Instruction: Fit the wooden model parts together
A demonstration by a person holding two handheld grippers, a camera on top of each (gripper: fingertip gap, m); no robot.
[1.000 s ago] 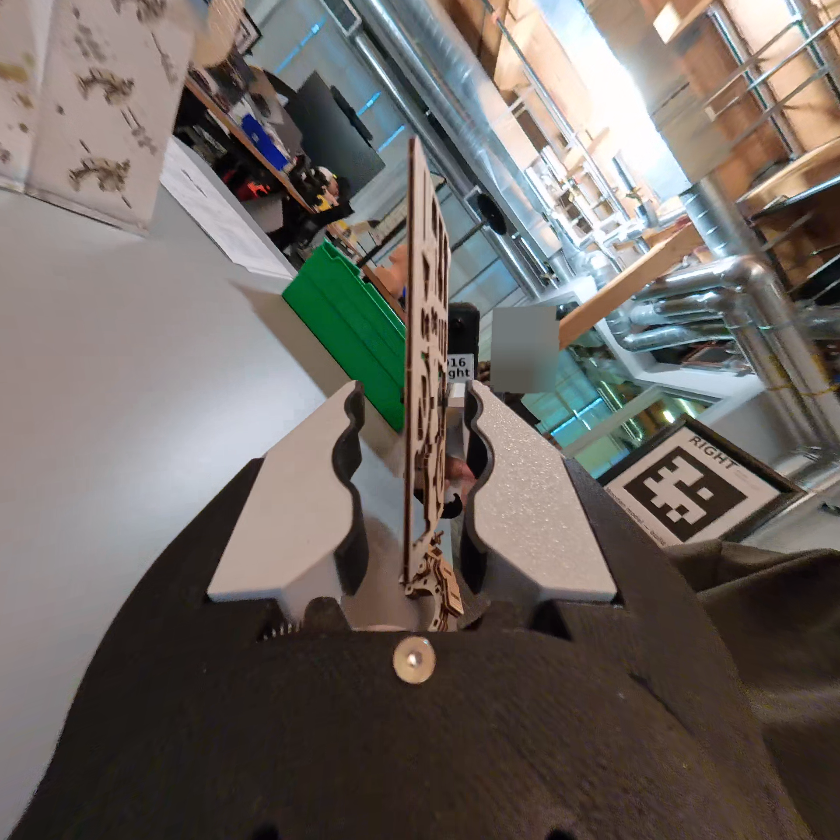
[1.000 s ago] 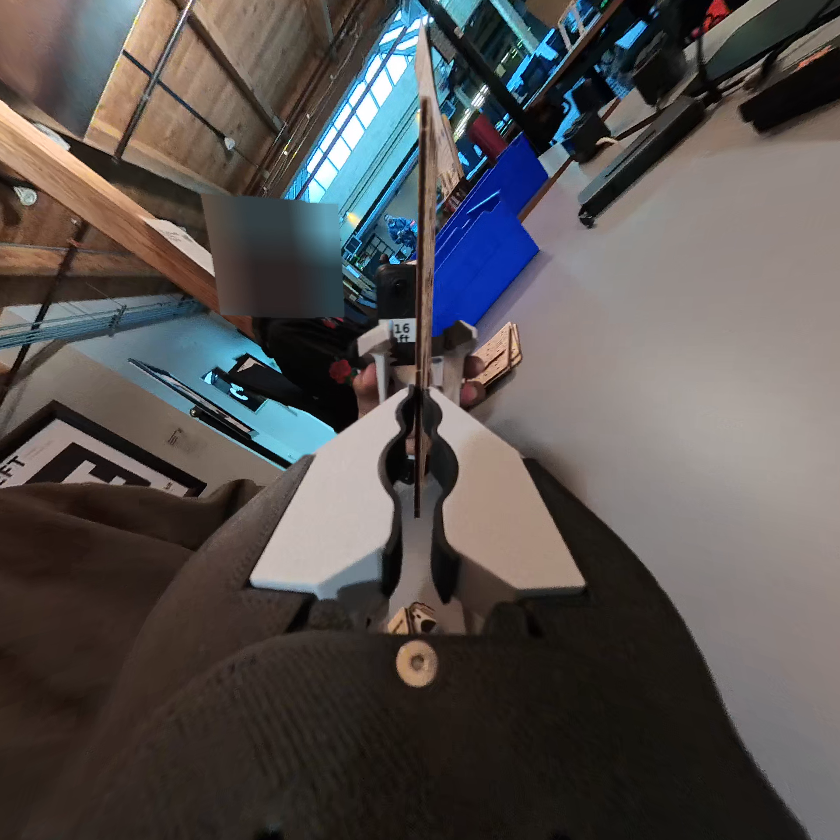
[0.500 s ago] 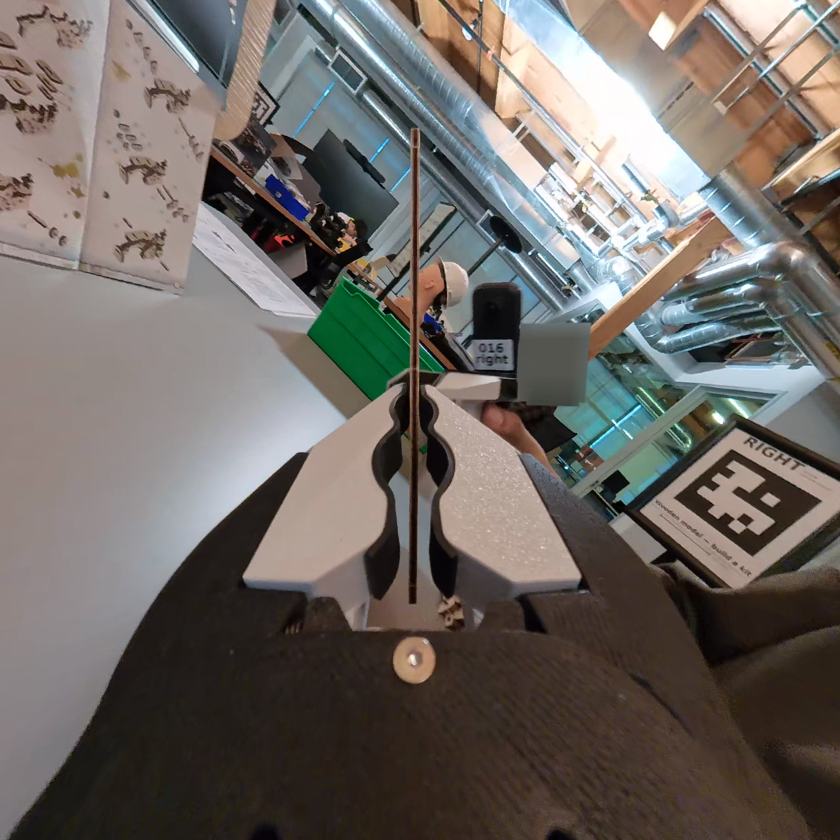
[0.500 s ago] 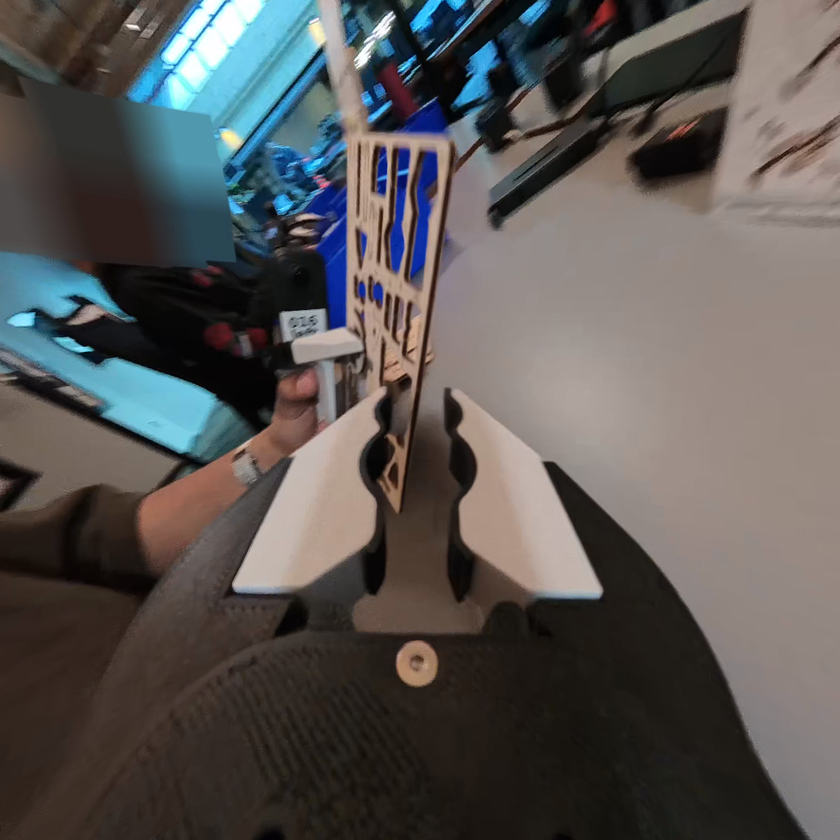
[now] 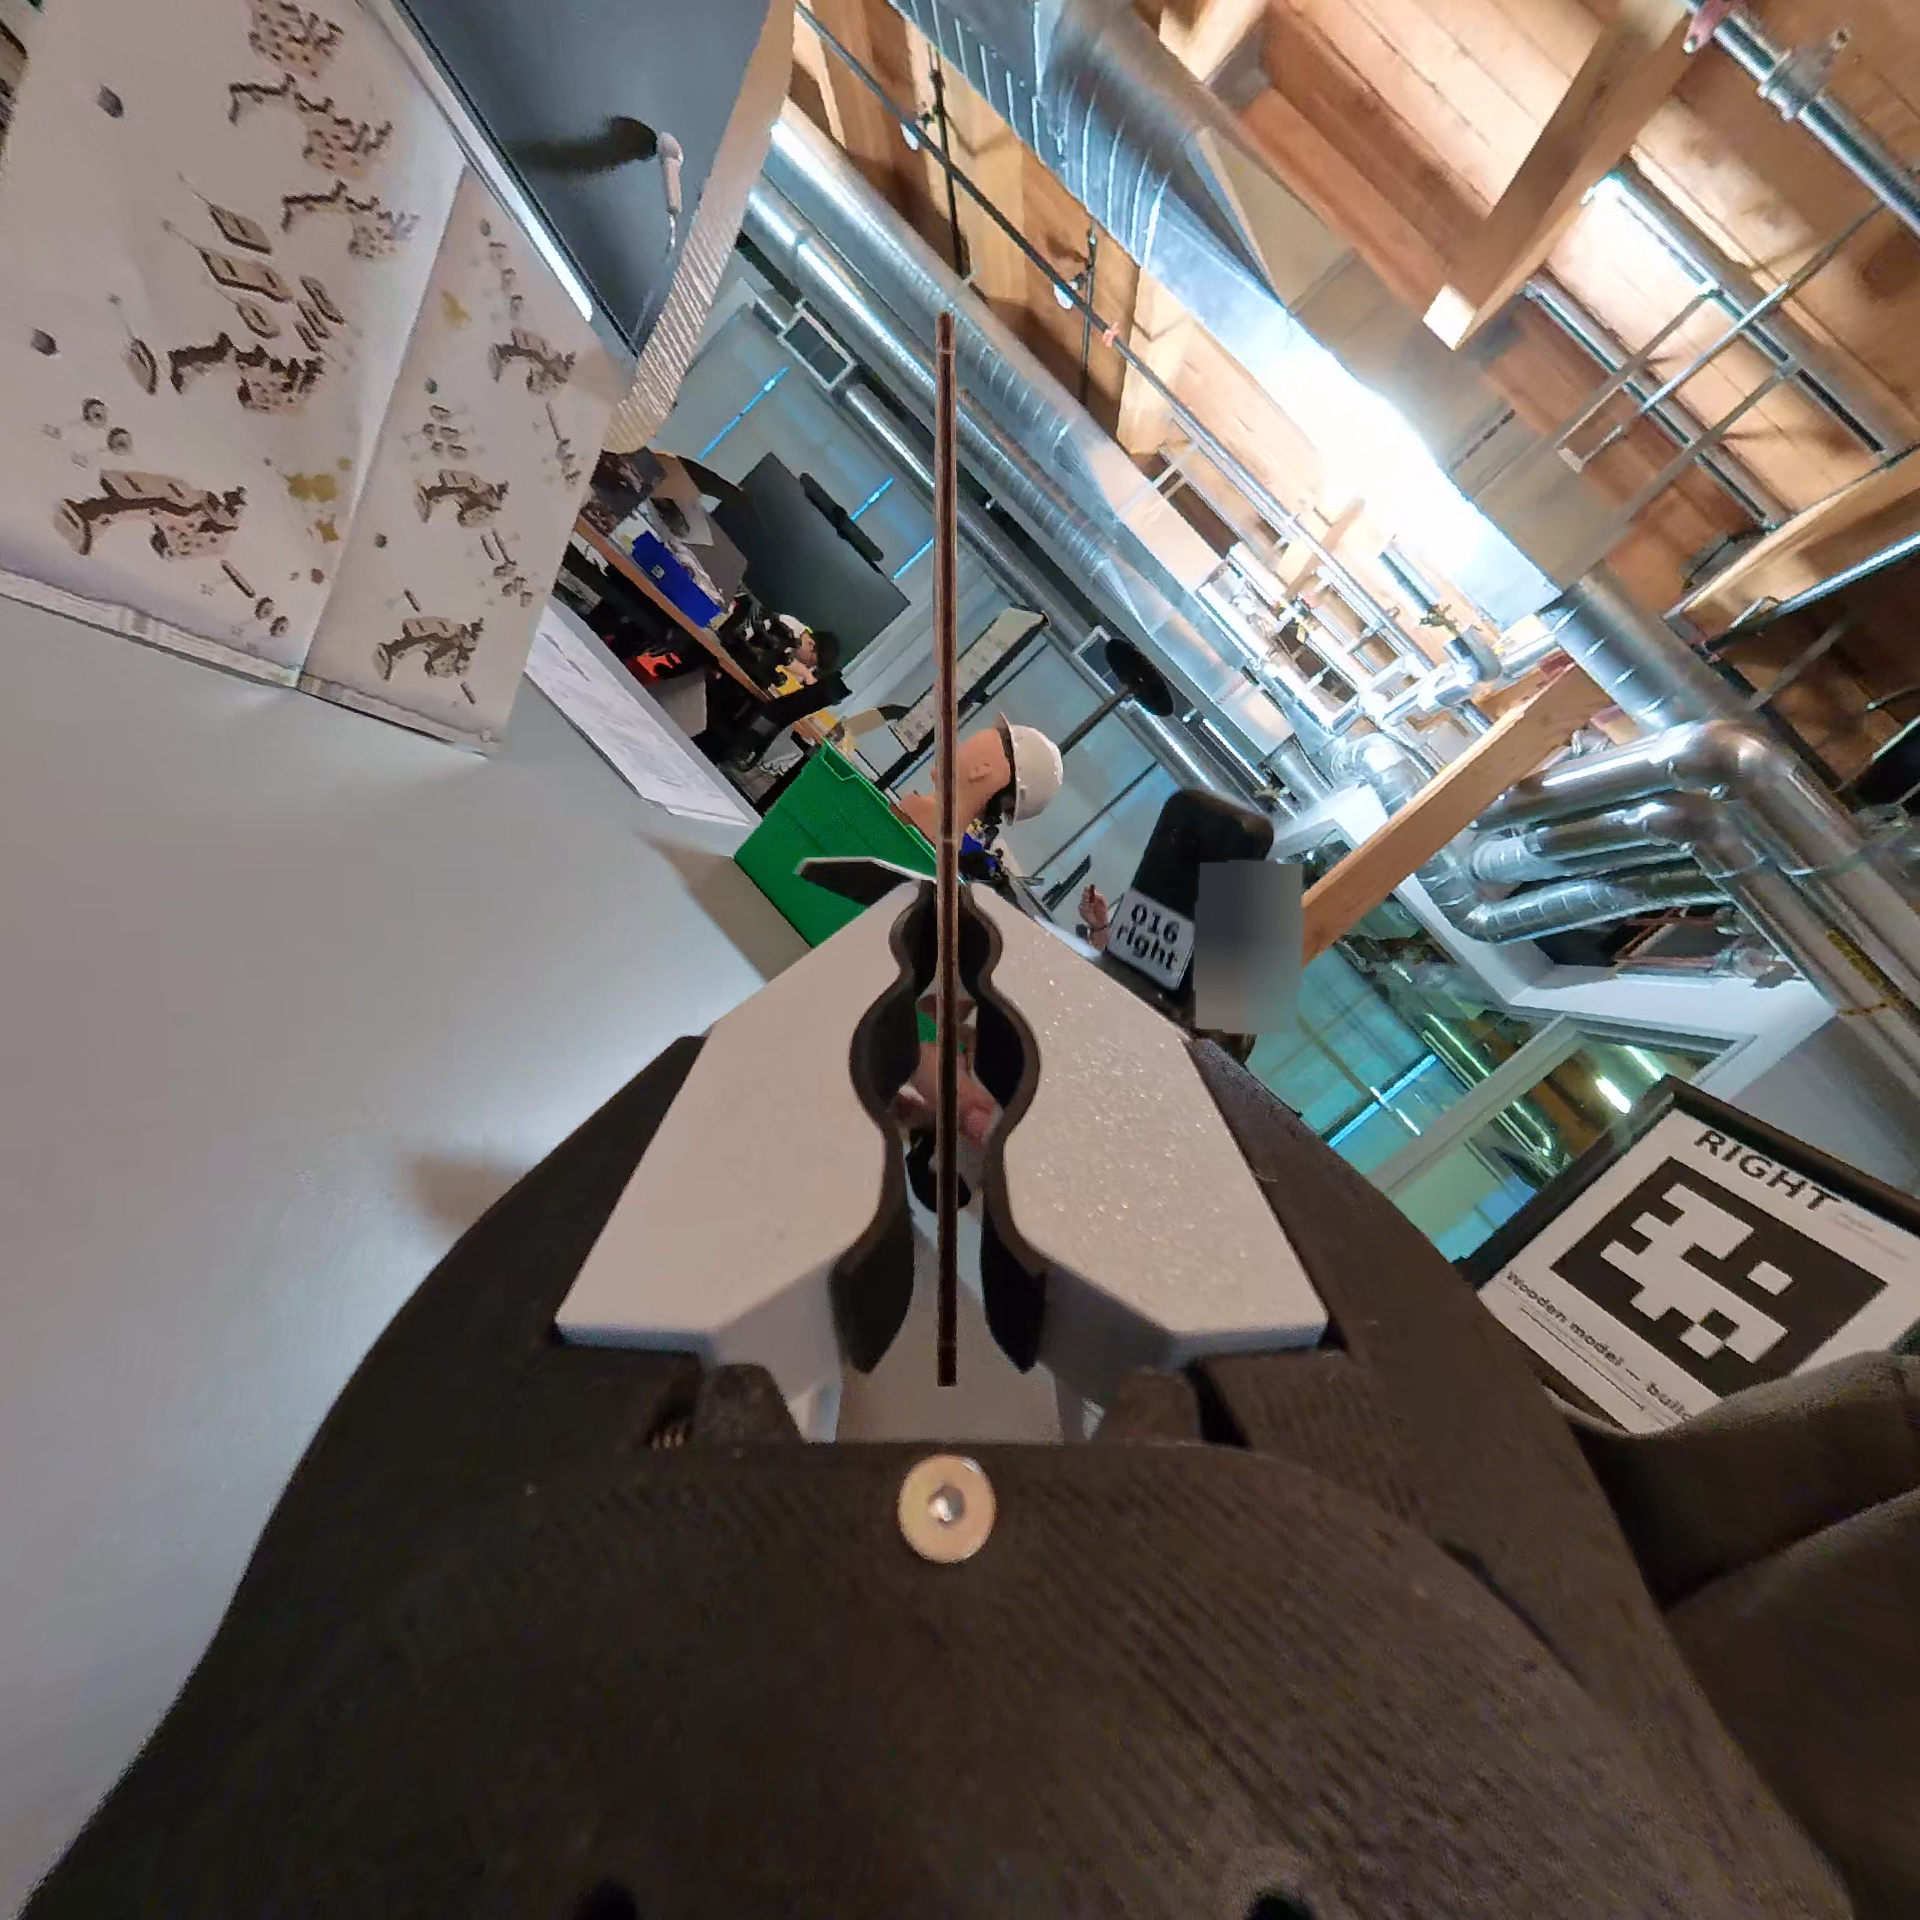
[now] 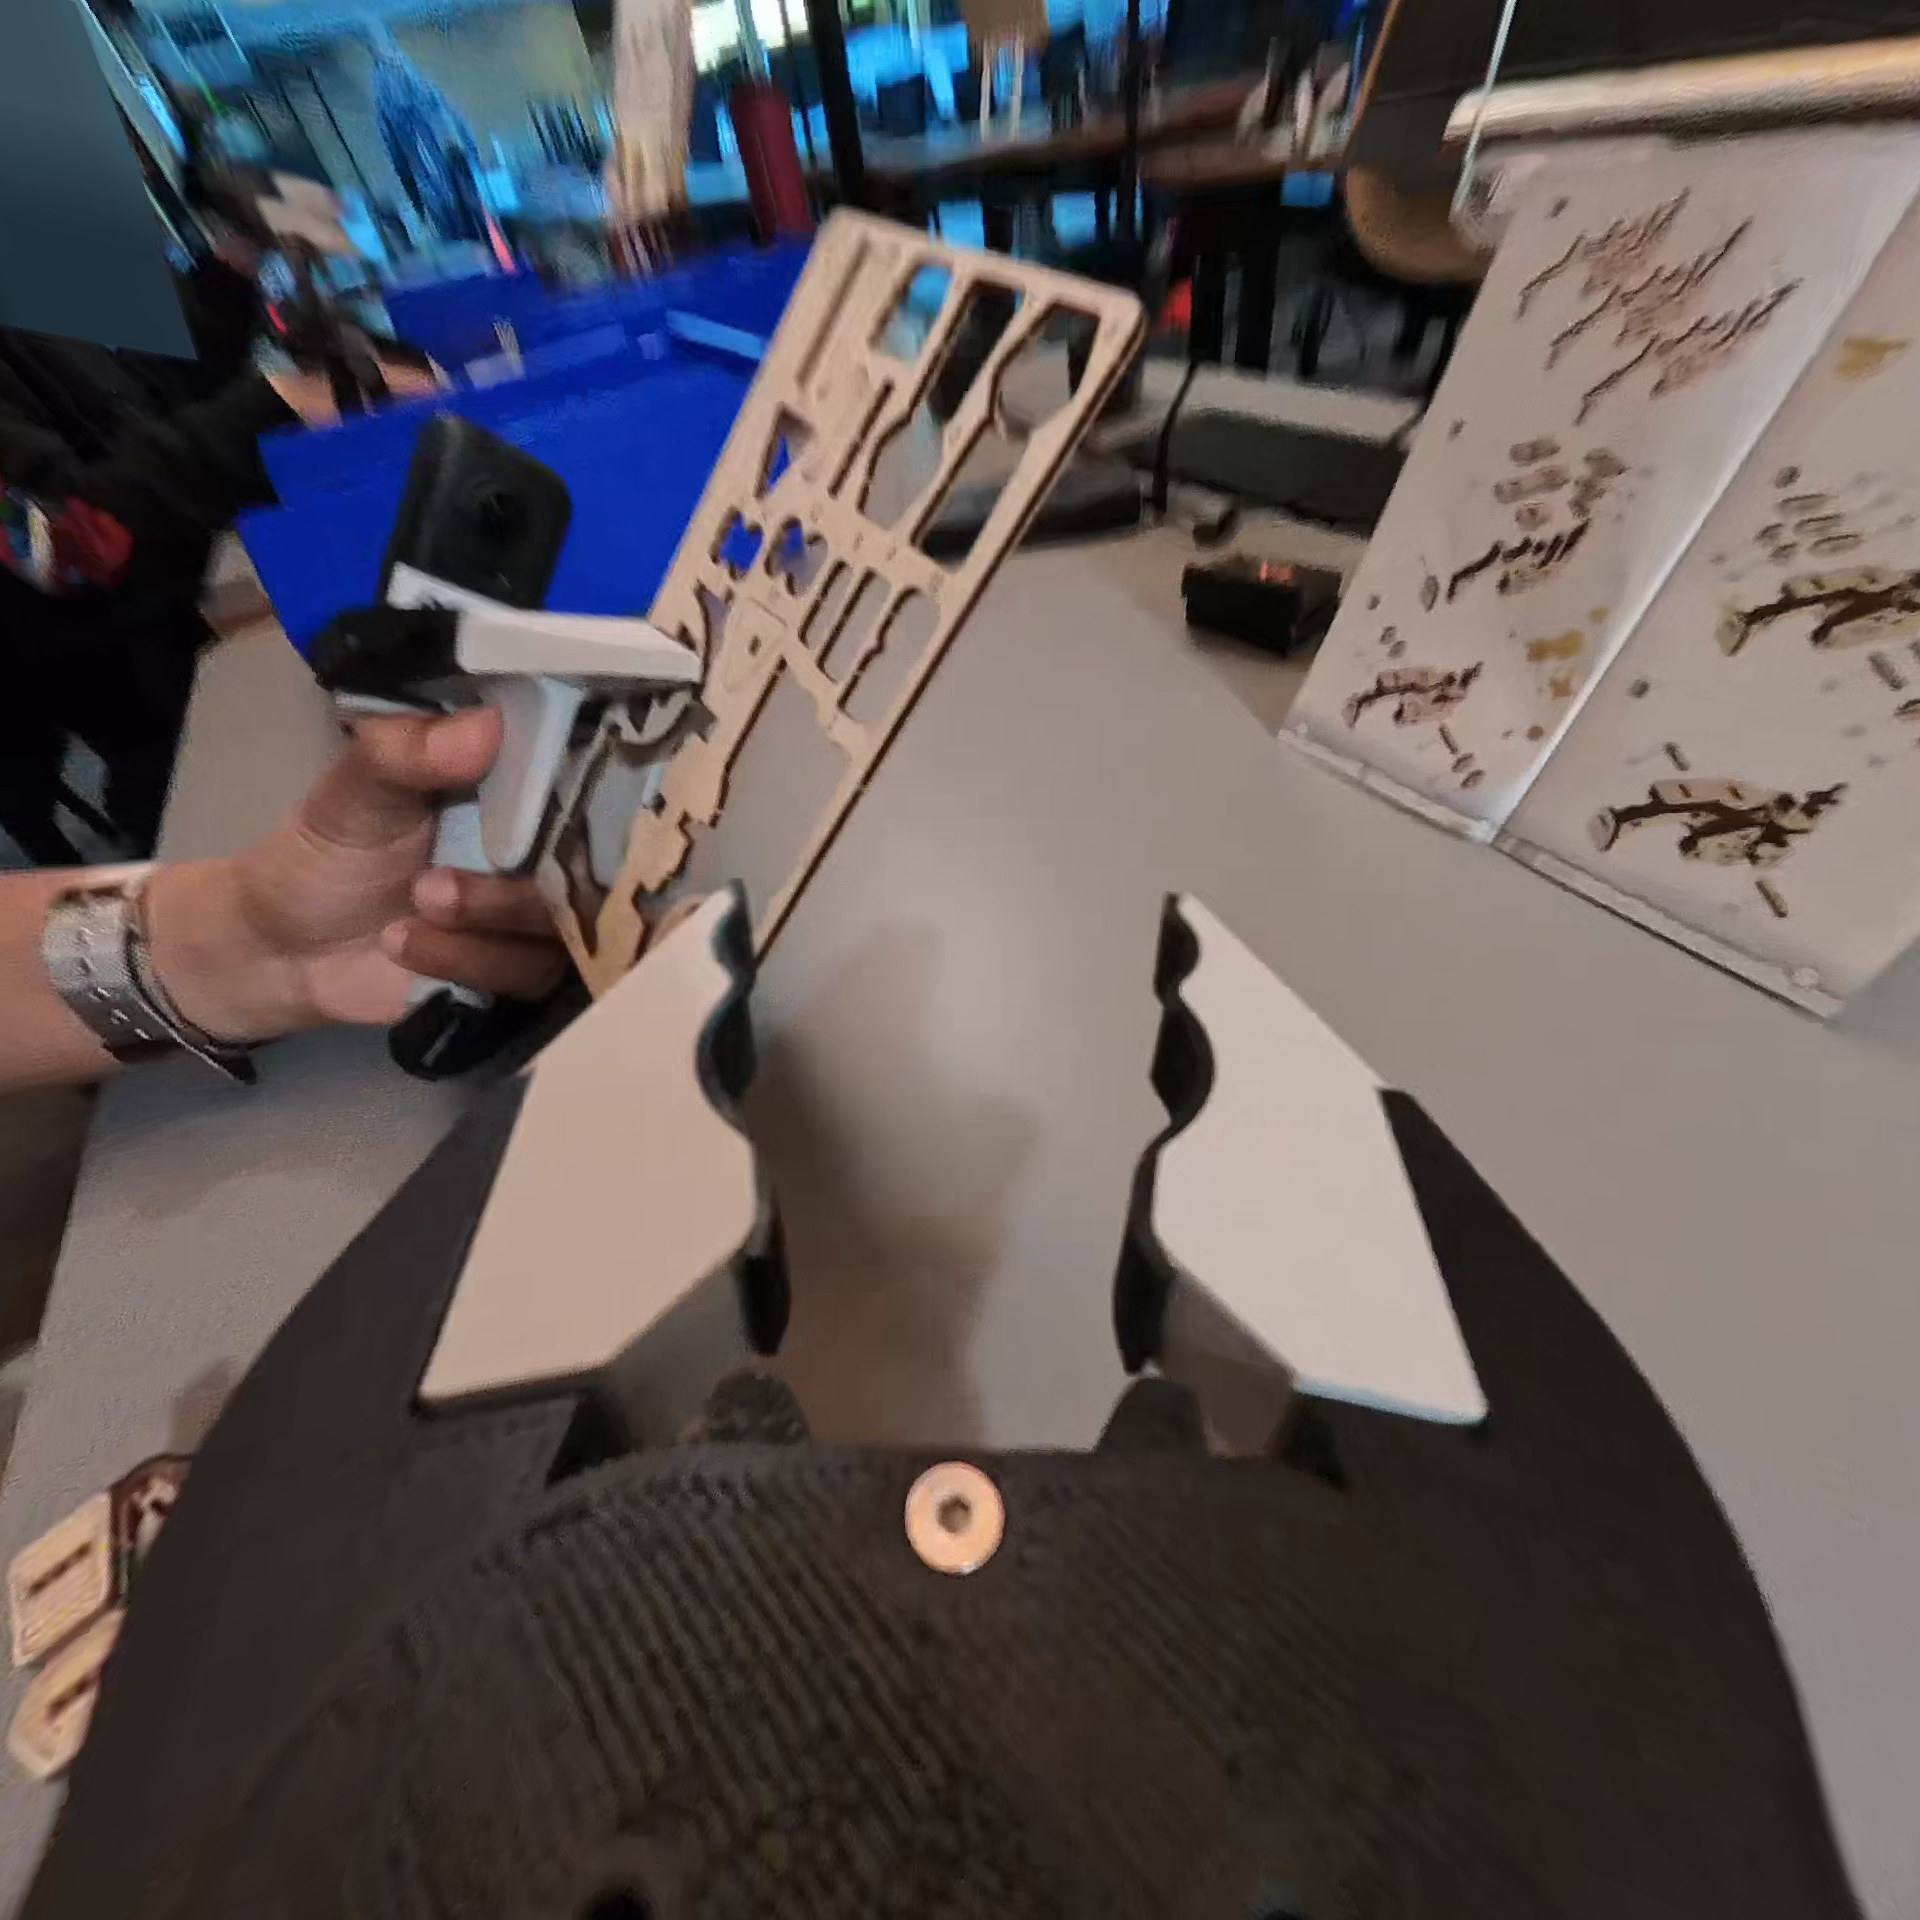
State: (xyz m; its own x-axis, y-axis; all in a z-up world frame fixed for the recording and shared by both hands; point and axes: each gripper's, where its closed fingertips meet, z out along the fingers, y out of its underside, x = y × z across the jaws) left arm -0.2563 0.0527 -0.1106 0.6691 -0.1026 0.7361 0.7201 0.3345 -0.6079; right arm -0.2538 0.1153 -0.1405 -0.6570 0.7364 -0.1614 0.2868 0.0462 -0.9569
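Observation:
A thin laser-cut wooden parts sheet (image 5: 944,644) stands edge-on between my left gripper's (image 5: 943,904) closed fingers, held upright above the grey table. In the right wrist view the same sheet (image 6: 894,540) shows its face with many cut-out holes, clamped by the left gripper (image 6: 675,675) in a person's hand. My right gripper (image 6: 951,914) is wide open and empty, just right of the sheet's lower edge. Small loose wooden parts (image 6: 73,1600) lie on the table at the lower left of the right wrist view.
A folded instruction sheet (image 6: 1662,540) with model pictures stands on the table, also seen in the left wrist view (image 5: 260,343). A green bin (image 5: 821,831) and a blue bin (image 6: 540,457) sit at the table's far sides. A framed marker card (image 5: 1704,1278) stands at right.
My right gripper let go of the wooden sheet, opened wide and swung away to the right. My left gripper closed on the sheet and now holds it alone.

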